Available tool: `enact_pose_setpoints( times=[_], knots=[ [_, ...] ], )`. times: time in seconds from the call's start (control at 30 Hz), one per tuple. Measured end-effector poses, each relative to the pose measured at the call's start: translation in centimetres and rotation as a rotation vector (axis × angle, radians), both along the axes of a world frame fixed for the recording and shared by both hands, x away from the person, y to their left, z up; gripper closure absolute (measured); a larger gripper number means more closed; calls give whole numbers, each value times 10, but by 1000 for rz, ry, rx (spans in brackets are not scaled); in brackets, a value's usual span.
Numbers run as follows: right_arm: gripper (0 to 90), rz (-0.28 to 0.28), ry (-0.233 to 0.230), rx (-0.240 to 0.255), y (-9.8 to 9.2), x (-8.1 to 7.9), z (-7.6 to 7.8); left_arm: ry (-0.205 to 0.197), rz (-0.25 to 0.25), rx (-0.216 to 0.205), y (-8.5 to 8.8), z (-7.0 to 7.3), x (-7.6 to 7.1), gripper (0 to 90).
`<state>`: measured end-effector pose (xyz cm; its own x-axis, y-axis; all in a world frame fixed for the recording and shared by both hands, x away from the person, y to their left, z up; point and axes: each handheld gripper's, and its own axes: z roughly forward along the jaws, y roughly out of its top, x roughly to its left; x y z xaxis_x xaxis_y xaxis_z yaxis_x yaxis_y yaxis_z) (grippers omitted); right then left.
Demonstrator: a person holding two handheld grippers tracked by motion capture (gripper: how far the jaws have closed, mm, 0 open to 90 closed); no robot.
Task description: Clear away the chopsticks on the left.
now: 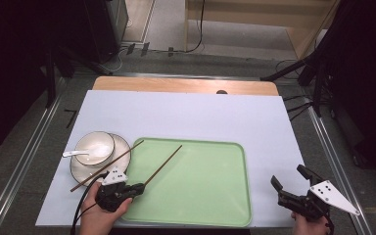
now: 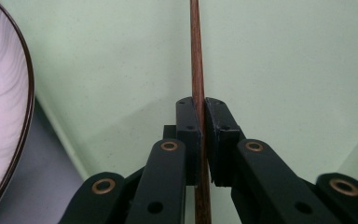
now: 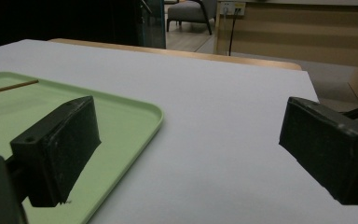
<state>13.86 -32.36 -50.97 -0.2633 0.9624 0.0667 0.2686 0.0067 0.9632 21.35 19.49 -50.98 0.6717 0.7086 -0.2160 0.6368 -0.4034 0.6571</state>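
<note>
My left gripper sits at the near left corner of the green tray and is shut on a brown chopstick, which slants up and right over the tray. In the left gripper view the chopstick runs straight up between the closed pads. A second chopstick lies across the white plate beside the bowl, which holds a white spoon. My right gripper rests open at the table's near right; its jaws stand wide apart with nothing between them.
A white sheet covers the table, with bare wood along the far edge. Metal rails run down both sides of the table. The tray's edge lies just left of the right gripper.
</note>
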Motion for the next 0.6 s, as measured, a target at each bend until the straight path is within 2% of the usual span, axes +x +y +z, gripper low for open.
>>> enact_pose_setpoints(
  times=[0.17, 0.2, 0.23, 0.27, 0.37, 0.4, 0.43, 0.6],
  knots=[
    [52, -1, 4, 5, 0, 0, 0, 12, 12, 10, 1, -3, 1, 835],
    [52, 1, 1, 3, 0, 1, 0, 15, 15, -9, 1, -4, 1, 760],
    [52, 1, 2, 2, 0, 1, 0, 15, 15, -9, 1, -4, 1, 731],
    [52, 2, 1, 1, 0, 1, 0, 11, 20, -28, 1, -2, 2, 738],
    [52, 0, -1, 1, 0, 1, 0, 5, 22, -34, -1, 2, 5, 858],
    [52, 0, -1, 2, 0, 1, 0, -1, 20, -38, -4, 4, 8, 858],
    [52, 1, -1, 3, 0, 1, 0, -3, 16, -36, -8, 6, 11, 900],
    [52, 3, -1, 11, 0, 0, 0, -29, -34, -5, -42, 14, 30, 900]
  ],
)
